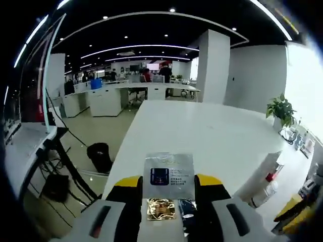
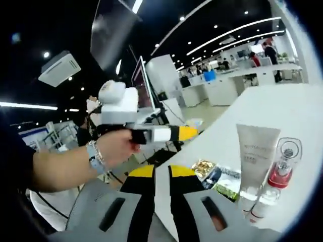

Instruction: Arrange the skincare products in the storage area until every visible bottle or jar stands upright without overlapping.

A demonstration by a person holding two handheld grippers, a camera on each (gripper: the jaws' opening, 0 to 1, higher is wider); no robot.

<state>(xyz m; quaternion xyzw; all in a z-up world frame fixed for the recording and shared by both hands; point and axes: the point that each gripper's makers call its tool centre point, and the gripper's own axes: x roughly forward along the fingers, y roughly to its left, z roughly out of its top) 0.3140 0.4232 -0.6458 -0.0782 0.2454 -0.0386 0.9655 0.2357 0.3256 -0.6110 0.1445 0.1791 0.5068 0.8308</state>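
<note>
White table (image 1: 217,136) stretches ahead of the left hand-held gripper (image 1: 169,194), whose yellow-tipped jaws stand apart on either side of a silvery sachet (image 1: 169,176) printed with a dark jar; whether the jaws press its edges is hard to tell. Below the sachet lie a gold foil packet (image 1: 160,209) and a dark blue packet (image 1: 186,207), both partly cut off by the jaws. In the right gripper view, the right hand-held gripper (image 2: 161,174) has its jaws nearly together with a thin gap and nothing between them. Just beyond them on the table (image 2: 282,111) sit the gold foil packet (image 2: 203,167), the sachet (image 2: 225,177) seen edge-on, and a green packet (image 2: 225,192) whose print is unreadable. To their right a pale tube (image 2: 255,154) stands on its cap, touching or just beside a clear bottle with red liquid (image 2: 281,169); a small white bottle (image 2: 263,201) lies near them, its end cut off. A person's hand (image 2: 113,146) holds the left hand-held gripper (image 2: 184,132) above the table edge.
</note>
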